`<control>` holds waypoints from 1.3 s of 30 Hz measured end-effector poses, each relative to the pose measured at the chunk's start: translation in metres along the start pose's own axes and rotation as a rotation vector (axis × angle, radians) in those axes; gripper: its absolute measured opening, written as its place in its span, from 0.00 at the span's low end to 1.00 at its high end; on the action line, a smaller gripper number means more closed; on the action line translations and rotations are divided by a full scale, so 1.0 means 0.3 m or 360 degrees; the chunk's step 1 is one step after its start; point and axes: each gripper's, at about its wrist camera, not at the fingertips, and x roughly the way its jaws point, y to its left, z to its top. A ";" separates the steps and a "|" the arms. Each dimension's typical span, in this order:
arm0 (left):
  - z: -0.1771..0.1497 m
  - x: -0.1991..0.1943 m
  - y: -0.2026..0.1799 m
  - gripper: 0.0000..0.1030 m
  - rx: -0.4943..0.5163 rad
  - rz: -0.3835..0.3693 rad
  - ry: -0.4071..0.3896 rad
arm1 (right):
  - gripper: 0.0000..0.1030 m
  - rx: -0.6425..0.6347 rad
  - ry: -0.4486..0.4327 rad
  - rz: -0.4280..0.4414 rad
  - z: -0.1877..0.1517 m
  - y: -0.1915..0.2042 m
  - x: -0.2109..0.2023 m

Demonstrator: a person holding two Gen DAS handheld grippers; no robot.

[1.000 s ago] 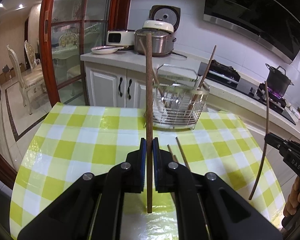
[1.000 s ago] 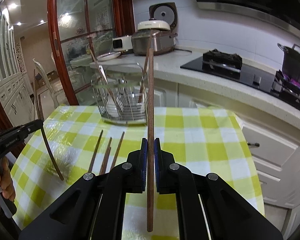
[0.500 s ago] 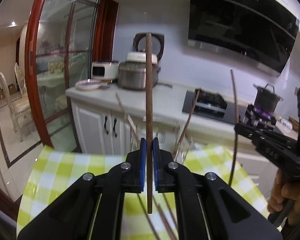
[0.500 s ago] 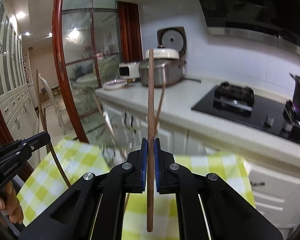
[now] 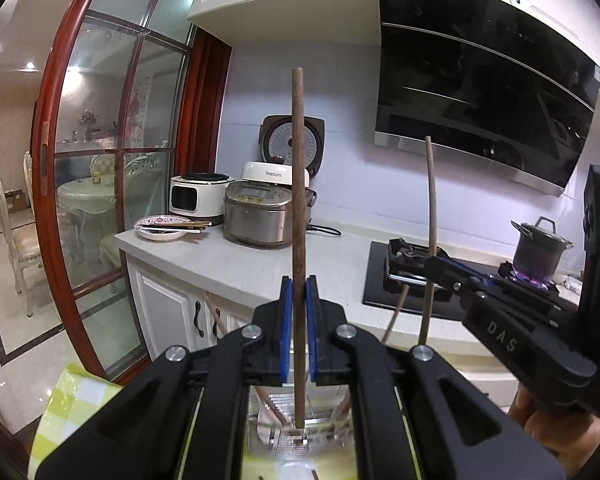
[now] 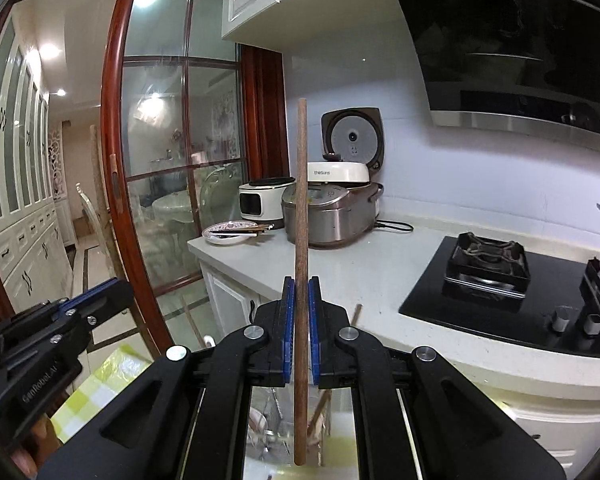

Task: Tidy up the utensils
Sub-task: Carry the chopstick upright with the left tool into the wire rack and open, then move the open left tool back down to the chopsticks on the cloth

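Each claw is closed on a slim, dark brown wooden chopstick held upright, the left claw point(image 5: 299, 312) gripping one point(image 5: 298, 216) and the right claw point(image 6: 300, 312) another point(image 6: 301, 216), their lower tips just above the wire utensil rack point(image 5: 300, 412).
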 end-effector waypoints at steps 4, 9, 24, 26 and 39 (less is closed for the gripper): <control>-0.012 0.063 0.019 0.06 -0.0022 0.0018 -0.0011 | 0.06 0.0009 -0.0033 0.0023 -0.009 -0.001 0.048; -0.044 0.117 0.050 0.07 -0.0056 0.0028 0.0000 | 0.06 0.0044 -0.0045 0.0055 -0.040 -0.012 0.121; -0.191 0.254 0.075 0.07 -0.0059 0.0055 0.0123 | 0.06 -0.0005 0.0055 0.0049 -0.209 -0.011 0.260; -0.206 0.269 0.080 0.07 -0.0059 0.0056 0.0140 | 0.06 -0.0023 0.0069 0.0044 -0.219 -0.009 0.266; -0.243 0.254 0.101 0.30 -0.0074 0.0054 0.0187 | 0.25 -0.0007 0.0076 0.0020 -0.226 -0.040 0.201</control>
